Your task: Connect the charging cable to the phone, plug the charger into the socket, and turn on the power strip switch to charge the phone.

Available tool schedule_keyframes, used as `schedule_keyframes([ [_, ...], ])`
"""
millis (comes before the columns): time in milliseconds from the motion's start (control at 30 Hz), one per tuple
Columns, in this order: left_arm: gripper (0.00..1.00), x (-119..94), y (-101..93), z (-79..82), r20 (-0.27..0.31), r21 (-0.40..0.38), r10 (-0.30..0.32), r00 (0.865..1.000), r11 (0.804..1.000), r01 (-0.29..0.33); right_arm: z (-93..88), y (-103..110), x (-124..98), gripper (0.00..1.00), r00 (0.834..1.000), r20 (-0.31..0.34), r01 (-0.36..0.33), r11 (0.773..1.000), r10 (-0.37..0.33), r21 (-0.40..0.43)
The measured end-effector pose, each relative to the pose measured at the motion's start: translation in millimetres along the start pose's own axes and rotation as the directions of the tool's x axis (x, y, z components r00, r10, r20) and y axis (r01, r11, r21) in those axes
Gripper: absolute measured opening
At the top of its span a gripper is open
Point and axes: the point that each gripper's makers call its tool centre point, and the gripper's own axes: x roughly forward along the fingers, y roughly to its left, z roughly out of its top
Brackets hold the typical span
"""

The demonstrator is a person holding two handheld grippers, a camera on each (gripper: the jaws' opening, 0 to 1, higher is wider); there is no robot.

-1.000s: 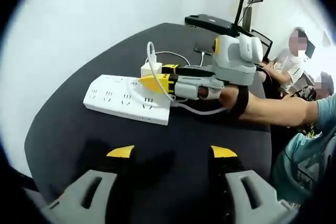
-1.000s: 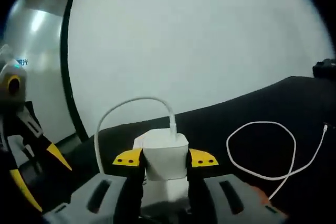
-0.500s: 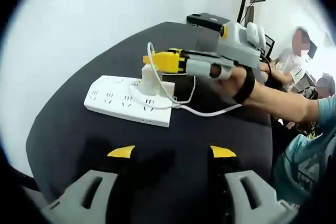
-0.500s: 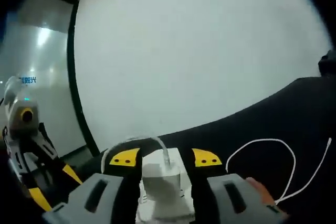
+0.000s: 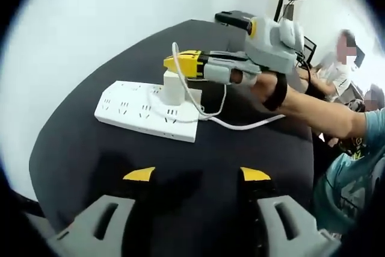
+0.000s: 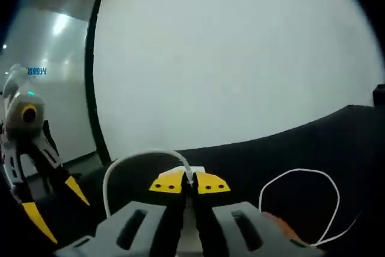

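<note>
Charger [image 5: 174, 87] upright in the power strip [image 5: 147, 109] on the worktop [image 5: 198, 161].
Right hand-held gripper [image 5: 175, 63] closed above it, gripping nothing; left hand-held gripper [image 5: 197, 174] wide open, empty.

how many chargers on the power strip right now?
1. A white charger stands upright on the white power strip, near its far end, with the right gripper just above it. The strip's other sockets look free.

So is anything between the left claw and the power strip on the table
Nothing visible. In the left gripper view, bare dark table lies between the open left claw and the white power strip. The charger stands on the strip's far side, with the right claw and the cable there too.
</note>
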Motion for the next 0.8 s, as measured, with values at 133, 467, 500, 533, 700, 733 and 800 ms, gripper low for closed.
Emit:
schedule_keyframes([
  [133,0.49,2,0.4,-0.1,-0.001,-0.004,-0.001,1.0,1.0,0.001,1.6,6,1,0.04,0.999,0.042,-0.008,1.0,0.008,-0.016],
  [467,0.48,6,8.2,13.4,0.02,0.002,-0.002,1.0,1.0,0.002,-0.8,-1,-3,0.04,0.998,0.053,-0.02,0.998,0.016,0.067],
  [500,0.48,5,8.3,14.0,0.024,-0.001,-0.003,1.0,1.0,0.003,-2.3,-1,0,0.04,0.998,0.052,-0.032,0.994,0.026,0.109],
  [533,0.48,5,8.0,14.1,0.028,-0.003,-0.005,1.0,1.0,0.005,-6.1,-5,1,0.04,0.998,0.05,-0.039,0.992,0.033,0.117],
  [700,0.47,3,10.3,11.5,0.021,-0.007,0.005,1.0,1.0,-0.005,-2.8,-1,1,0.04,0.999,0.048,-0.031,0.994,0.026,0.104],
  [733,0.47,2,10.0,10.7,0.02,-0.008,0.005,1.0,1.0,-0.005,-3.6,1,3,0.04,0.998,0.043,-0.048,0.993,0.044,0.105],
  [800,0.47,1,10.2,9.5,0.019,-0.01,0.008,1.0,1.0,-0.008,-2.0,-3,7,0.04,0.998,0.036,-0.049,0.993,0.045,0.105],
])
